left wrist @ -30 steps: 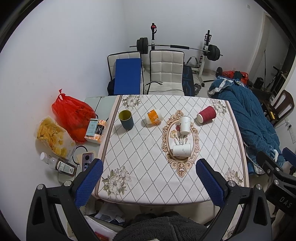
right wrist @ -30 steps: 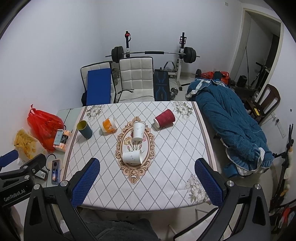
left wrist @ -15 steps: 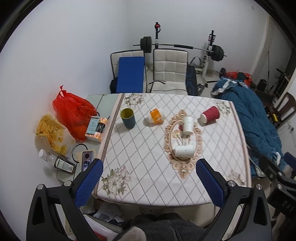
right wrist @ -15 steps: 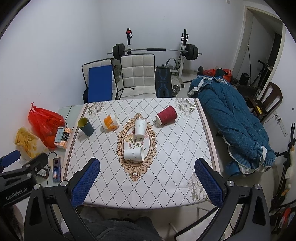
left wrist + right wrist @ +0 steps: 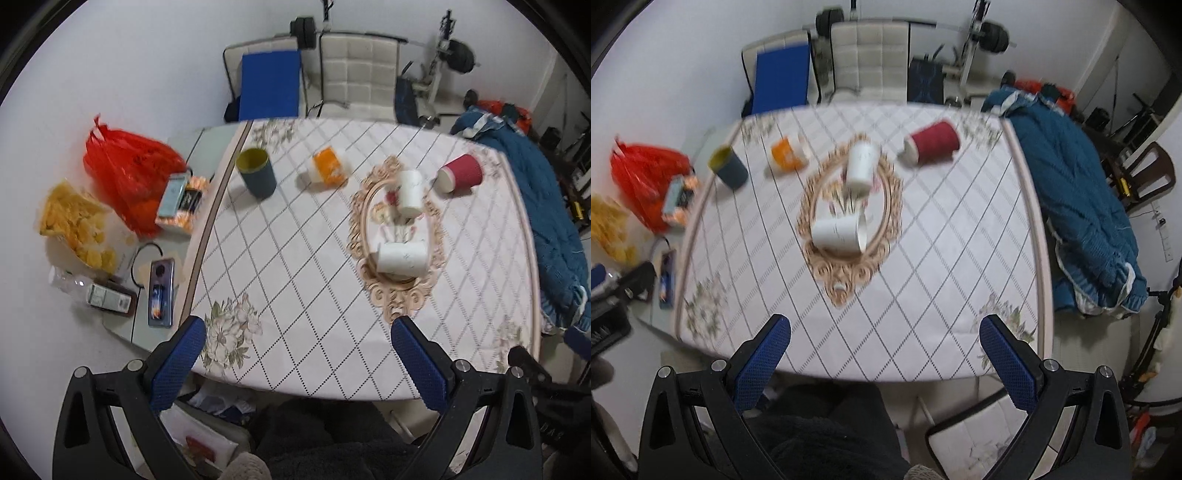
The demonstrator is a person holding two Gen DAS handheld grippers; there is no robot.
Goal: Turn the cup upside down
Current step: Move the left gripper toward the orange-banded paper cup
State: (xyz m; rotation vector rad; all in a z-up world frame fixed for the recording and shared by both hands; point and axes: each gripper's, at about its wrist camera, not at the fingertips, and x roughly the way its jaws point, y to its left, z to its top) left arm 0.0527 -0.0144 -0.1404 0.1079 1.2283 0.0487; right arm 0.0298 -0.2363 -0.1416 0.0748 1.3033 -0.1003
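Several cups are on a white table (image 5: 295,295) with a diamond-pattern cloth. A dark blue cup (image 5: 256,172) (image 5: 728,167) stands upright at the far left. An orange cup (image 5: 328,169) (image 5: 788,153), a red cup (image 5: 460,178) (image 5: 932,143) and two white cups (image 5: 410,192) (image 5: 402,258) (image 5: 862,166) (image 5: 839,232) lie on their sides. My left gripper (image 5: 295,363) and my right gripper (image 5: 884,360) are both open and empty, held high above the table's near edge.
A red plastic bag (image 5: 127,173), a bag of chips (image 5: 75,225), boxes and a phone (image 5: 161,291) lie on a low surface left of the table. A blue quilt (image 5: 1075,195) lies to the right. Chairs (image 5: 354,77) and a barbell rack stand behind.
Both grippers have moved forward and down toward the table; the cups look larger and nearer. Both stay open. No cup has moved.
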